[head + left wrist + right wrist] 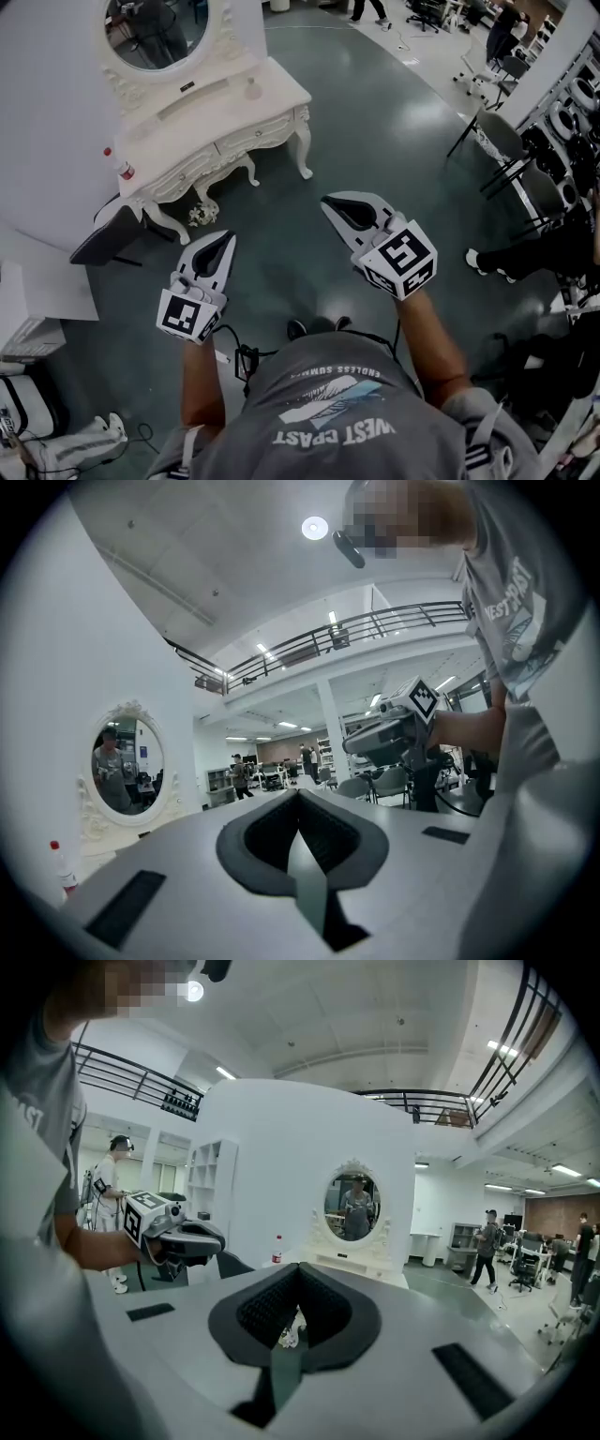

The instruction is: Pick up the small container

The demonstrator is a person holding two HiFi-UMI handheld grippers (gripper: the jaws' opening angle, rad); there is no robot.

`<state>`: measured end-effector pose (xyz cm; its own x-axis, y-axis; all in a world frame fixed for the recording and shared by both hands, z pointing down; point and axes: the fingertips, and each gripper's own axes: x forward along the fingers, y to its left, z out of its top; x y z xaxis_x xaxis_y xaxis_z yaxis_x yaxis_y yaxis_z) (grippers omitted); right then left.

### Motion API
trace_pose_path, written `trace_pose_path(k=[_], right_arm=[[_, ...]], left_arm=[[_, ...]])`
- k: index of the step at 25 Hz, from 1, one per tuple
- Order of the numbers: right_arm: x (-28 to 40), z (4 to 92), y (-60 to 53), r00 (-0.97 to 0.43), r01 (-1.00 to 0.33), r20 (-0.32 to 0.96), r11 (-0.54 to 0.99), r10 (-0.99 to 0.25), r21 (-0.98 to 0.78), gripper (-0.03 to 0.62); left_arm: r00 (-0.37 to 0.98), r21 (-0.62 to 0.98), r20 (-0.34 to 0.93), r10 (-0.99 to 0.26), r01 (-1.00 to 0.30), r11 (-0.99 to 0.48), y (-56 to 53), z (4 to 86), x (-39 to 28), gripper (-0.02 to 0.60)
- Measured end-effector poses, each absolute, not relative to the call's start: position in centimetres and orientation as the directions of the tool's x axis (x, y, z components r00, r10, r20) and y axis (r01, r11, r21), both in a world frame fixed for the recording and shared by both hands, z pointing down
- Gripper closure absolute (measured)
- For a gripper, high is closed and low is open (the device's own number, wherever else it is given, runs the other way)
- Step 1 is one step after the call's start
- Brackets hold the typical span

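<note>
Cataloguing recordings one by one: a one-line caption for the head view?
Person holds shut white left gripper and shut right gripper facing ornate cream dressing table with oval mirror.

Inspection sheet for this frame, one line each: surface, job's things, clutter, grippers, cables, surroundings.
Surface: white dressing table, top mostly bare.
Job's things: small pale container near the tabletop's right end in the head view, untouched.
Clutter: red-capped bottle at the table's left edge; flower bunch on the floor under the table.
Grippers: left gripper and right gripper both shut, empty, held over the floor short of the table.
Cables: black cable on the floor by the person's feet.
Surroundings: oval mirror above the table; chairs at right.
</note>
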<state>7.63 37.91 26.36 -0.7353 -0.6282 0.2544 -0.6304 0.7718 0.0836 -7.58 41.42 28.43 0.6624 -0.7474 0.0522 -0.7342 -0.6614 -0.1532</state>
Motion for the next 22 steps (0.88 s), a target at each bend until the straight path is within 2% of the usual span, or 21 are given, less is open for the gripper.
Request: trace_pose_path(k=[9,22], right_arm=[[7.0,26.6,36.7,-0.747,-0.618,0.261,0.784,-0.611,0.065,0.566],[6.0,28.0,26.7,-0.815,-0.540,0.235,0.842,-0.529,0.022,0.568]], left_arm=[[0.678,-0.143,0.046,-0.734,-0.723,-0.676,40.0,28.5,-7.4,0.566],[0.547,-0.141,0.108,-0.830,-0.818,-0.557,33.7,29.9,-9.3,0.566]])
